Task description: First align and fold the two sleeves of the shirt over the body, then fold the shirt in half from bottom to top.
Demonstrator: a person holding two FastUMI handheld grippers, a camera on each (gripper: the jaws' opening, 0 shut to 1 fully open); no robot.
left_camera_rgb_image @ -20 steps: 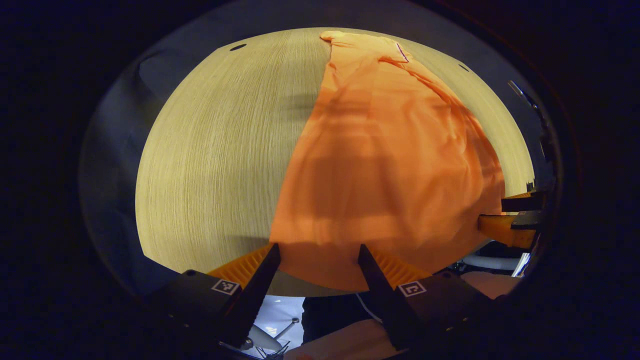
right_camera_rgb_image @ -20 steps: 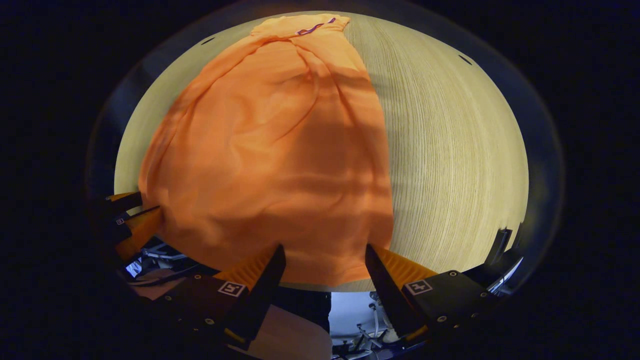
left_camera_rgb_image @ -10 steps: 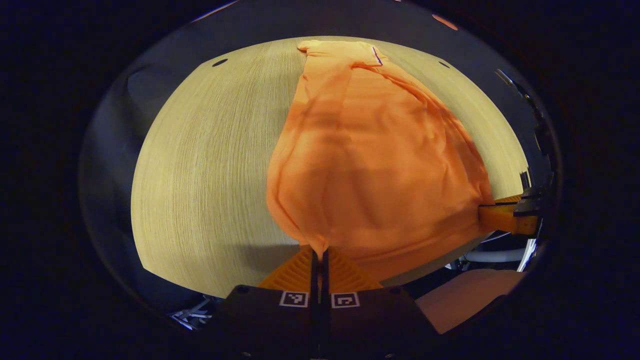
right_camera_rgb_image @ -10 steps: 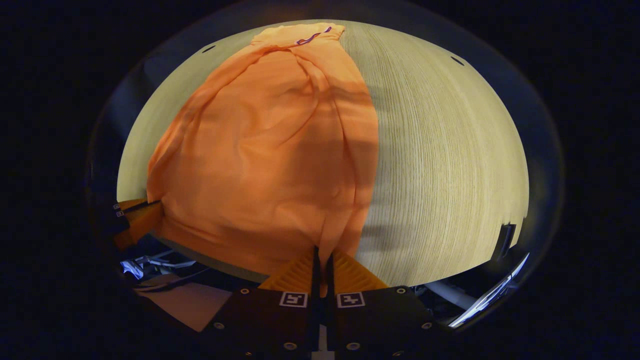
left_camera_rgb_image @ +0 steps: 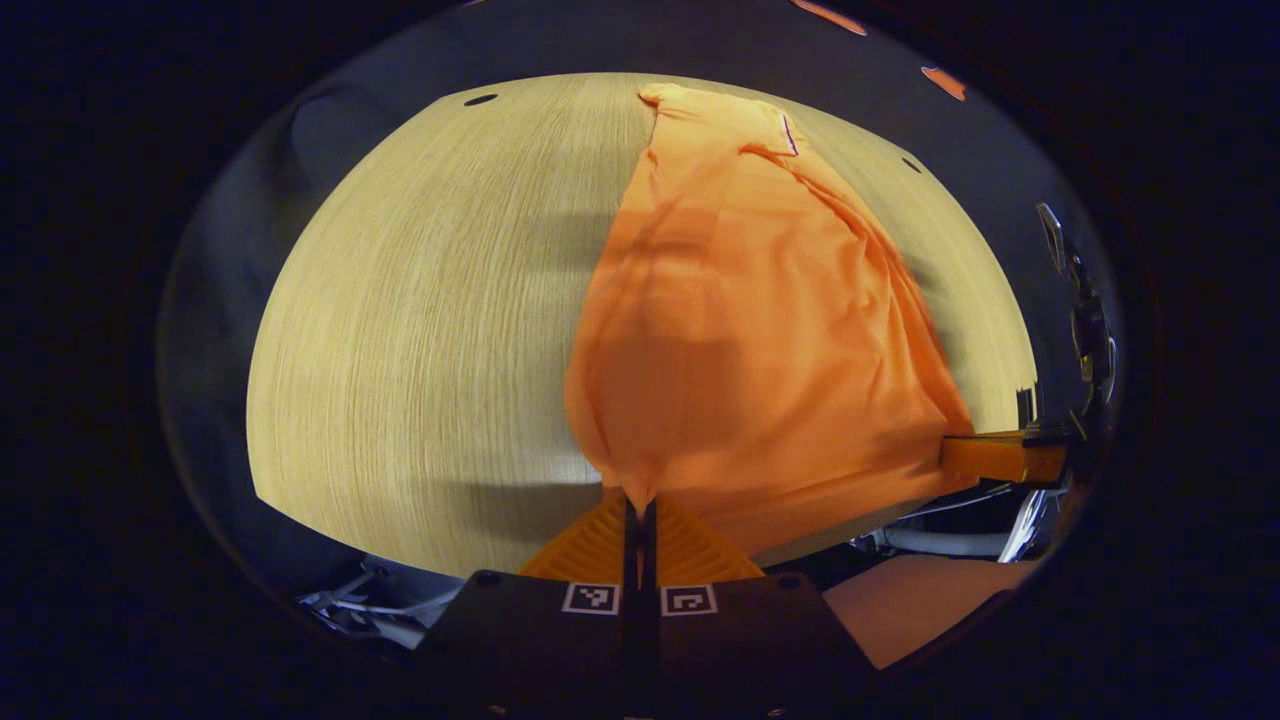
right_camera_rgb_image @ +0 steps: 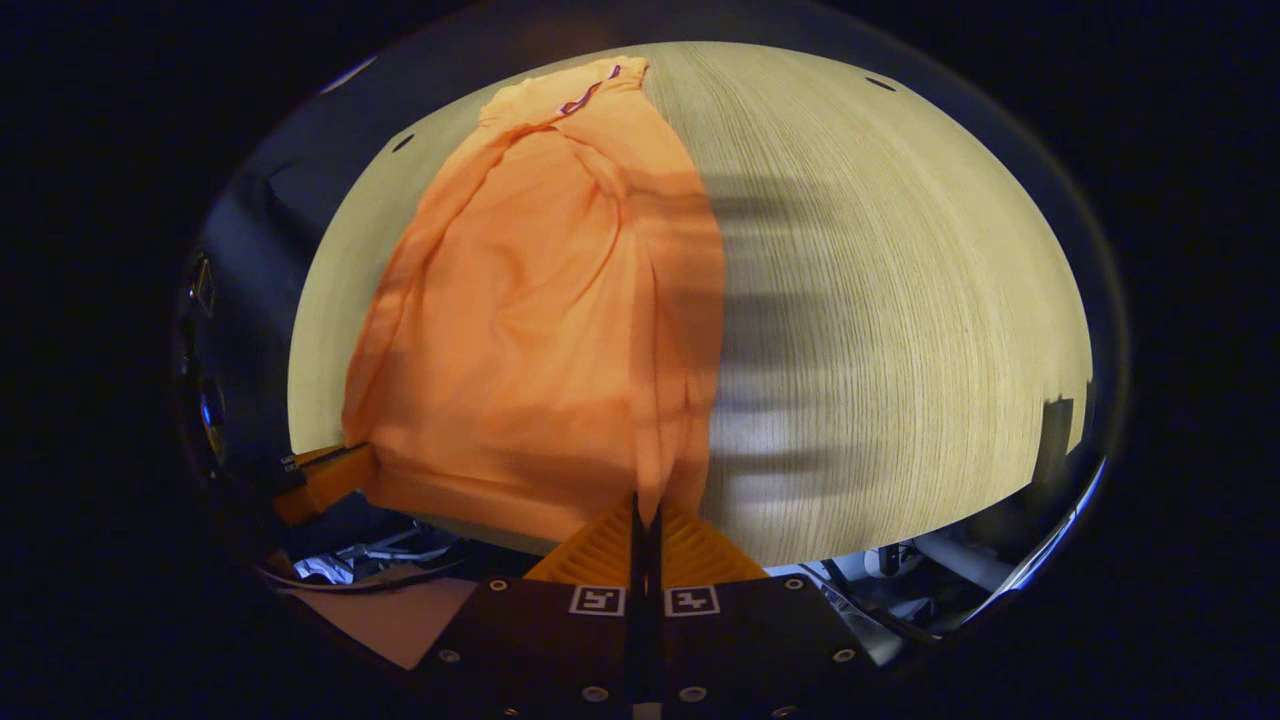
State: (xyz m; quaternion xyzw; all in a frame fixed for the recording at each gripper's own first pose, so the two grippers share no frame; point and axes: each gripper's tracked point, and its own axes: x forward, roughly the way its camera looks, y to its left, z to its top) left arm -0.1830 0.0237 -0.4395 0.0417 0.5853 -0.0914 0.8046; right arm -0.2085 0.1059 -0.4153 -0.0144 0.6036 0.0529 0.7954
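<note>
The orange shirt (left_camera_rgb_image: 760, 330) lies lengthwise on the pale wood-grain table (left_camera_rgb_image: 420, 320), sleeves folded over the body, its collar end at 12 o'clock at the table's far edge. Long creases run down the cloth. The left tongs (left_camera_rgb_image: 640, 505) are clamped on the hem corner at 6 o'clock, pulling it to a peak. The right tongs (right_camera_rgb_image: 645, 510) are likewise pinched shut on the other hem corner, bunching the fabric (right_camera_rgb_image: 540, 320) there.

Both views look low from the near table (left_camera_rgb_image: 420, 300) edge, sharing the shirt (right_camera_rgb_image: 540, 330).
</note>
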